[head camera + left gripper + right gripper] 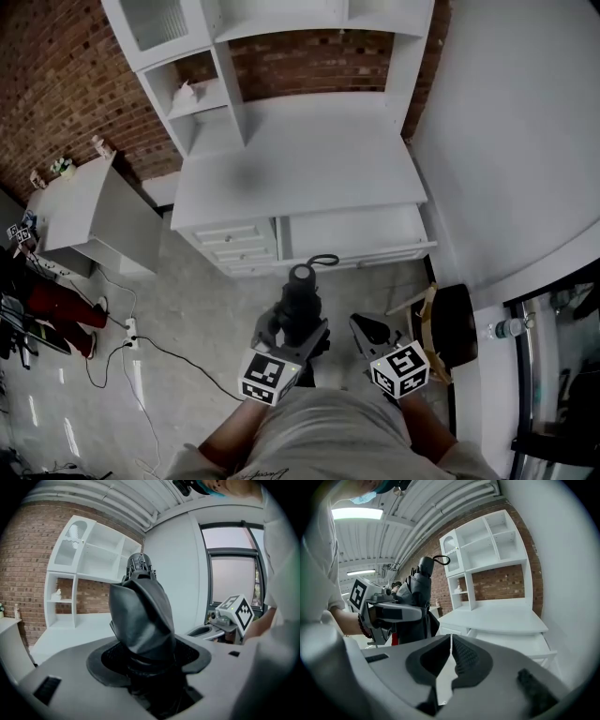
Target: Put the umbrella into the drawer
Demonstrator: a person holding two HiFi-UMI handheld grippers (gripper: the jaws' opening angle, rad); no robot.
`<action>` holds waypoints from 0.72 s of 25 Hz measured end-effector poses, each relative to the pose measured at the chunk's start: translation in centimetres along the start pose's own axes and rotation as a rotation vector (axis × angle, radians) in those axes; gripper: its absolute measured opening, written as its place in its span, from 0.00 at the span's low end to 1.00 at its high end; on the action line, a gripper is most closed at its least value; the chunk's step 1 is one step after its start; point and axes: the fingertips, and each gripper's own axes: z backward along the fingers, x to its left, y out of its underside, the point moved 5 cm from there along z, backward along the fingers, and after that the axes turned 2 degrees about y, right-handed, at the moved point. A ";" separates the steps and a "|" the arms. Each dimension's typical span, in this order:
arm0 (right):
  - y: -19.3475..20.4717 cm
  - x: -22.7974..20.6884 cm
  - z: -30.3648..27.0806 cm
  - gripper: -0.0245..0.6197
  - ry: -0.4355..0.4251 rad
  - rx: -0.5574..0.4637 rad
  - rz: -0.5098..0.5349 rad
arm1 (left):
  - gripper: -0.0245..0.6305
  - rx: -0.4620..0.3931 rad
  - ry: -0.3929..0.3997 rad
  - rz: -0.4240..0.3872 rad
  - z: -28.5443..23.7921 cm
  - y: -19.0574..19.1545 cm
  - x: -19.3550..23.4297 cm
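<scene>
Cloth, paint, brick
The umbrella [140, 616] is dark, faintly glossy cloth; the desk [300, 159] smooth matt white; the wall [56, 84] rough brick.

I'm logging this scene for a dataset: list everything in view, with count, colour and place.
umbrella: one, dark grey, folded, clamped in the left gripper.
desk: one, white, shelved top, against the brick wall.
wide drawer: one, white, pulled open at the desk's front.
side cabinet: one, white, left of the desk.
chair: one, dark seat, floor at right.
power strip: one, white, floor at left.
left gripper: one, grey, shut on the umbrella.
right gripper: one, grey, jaws together, empty.
</scene>
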 end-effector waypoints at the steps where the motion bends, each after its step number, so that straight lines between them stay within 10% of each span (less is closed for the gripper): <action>1: -0.5 -0.4 -0.7 0.08 0.007 -0.002 -0.003 | 0.48 0.002 0.009 0.000 -0.6 -0.3 0.9; 18: -7.0 -5.8 -10.8 0.08 0.101 -0.011 -0.044 | 0.48 0.002 0.102 -0.017 -7.7 -5.3 12.5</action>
